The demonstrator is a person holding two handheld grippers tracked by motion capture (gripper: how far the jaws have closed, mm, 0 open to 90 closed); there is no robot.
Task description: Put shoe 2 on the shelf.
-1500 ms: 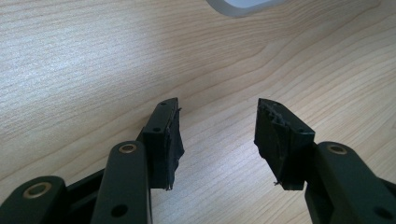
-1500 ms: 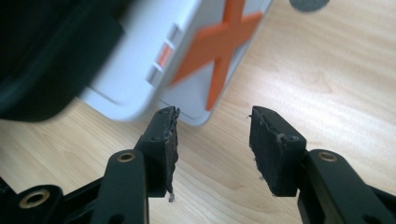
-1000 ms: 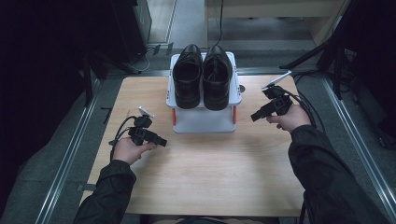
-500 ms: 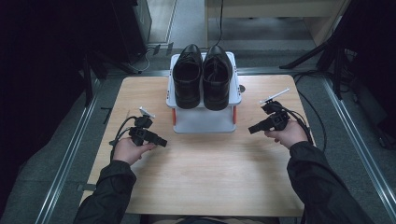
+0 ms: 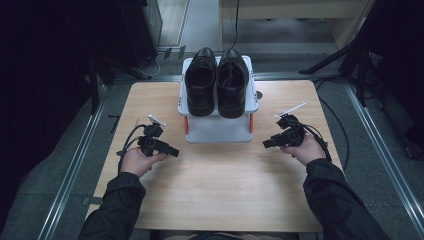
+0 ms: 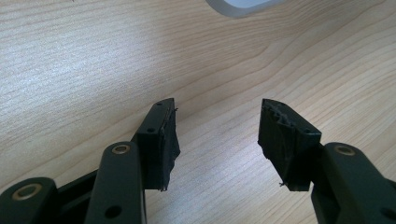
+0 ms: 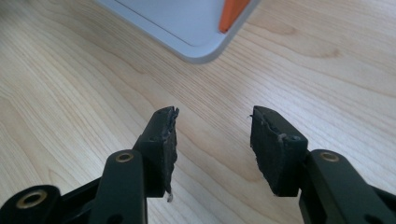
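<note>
From above, I see black shoes atop a white rack at the bench's far edge. Left gripper view: my left claw spread over bare wood. Right gripper view: my right claw spread, empty, near the rack's corner.

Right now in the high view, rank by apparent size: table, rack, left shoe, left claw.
1. Table
2. Rack
3. Left shoe
4. Left claw, open, with nothing between its jaws

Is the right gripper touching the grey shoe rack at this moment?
Apart. In the right gripper view, bare wooden table lies between the open jaws of the right gripper and the rack's corner; the high view also shows a gap.
</note>
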